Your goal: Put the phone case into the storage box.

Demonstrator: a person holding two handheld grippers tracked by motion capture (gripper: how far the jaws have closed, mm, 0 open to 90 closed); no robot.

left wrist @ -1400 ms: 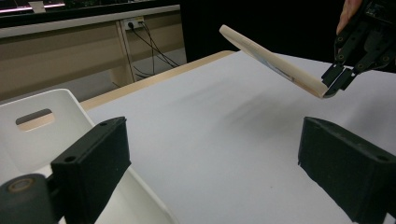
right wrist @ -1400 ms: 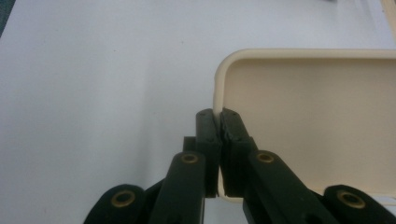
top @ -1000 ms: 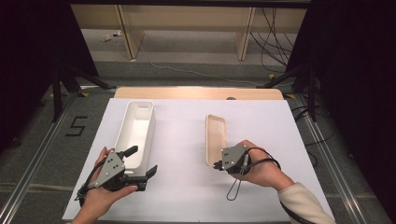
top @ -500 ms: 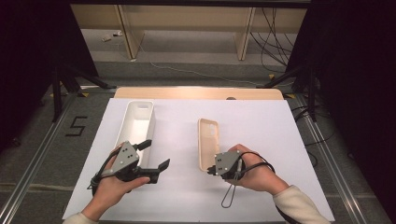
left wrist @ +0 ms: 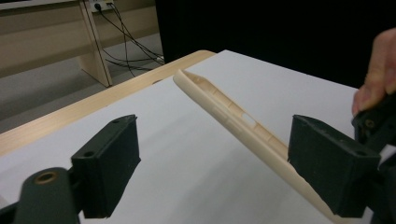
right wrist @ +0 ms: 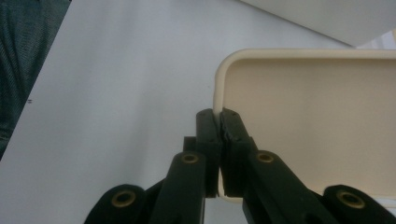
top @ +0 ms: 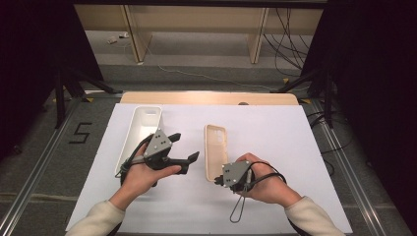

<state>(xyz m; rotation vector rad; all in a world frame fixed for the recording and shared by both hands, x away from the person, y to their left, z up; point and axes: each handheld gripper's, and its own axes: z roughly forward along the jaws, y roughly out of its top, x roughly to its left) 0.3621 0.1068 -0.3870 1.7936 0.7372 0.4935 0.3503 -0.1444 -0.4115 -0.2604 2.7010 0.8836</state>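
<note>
Nearest: right gripper (top: 216, 180) pinched tight on the near rim of the tan phone case (top: 215, 150), thin edge grip only, seen clearly in the right gripper view (right wrist: 219, 123). The case (right wrist: 317, 130) lies open side up on the white sheet of the tabletop (top: 295, 147), mid-table, and seems propped slightly by that pinch. Risk: such a small bite on a thin wall could slip or flex the rim, and the case would twist out if pushed sideways.

Left gripper (top: 184, 147) hovers just left of the case, jaws wide with nothing between them; they have just been closing a little. In the left gripper view (left wrist: 219, 172) the case's long side (left wrist: 233, 121) runs toward the right jaw. Risk: if it comes in off-line, that jaw knocks the side wall instead of straddling it and levers the case against the right grip.

Farther: white tray (top: 142, 129) at far left, just behind the left hand (top: 142, 179). Risk: its trailing cable or wrist may snag or nudge the tray's near end.
</note>
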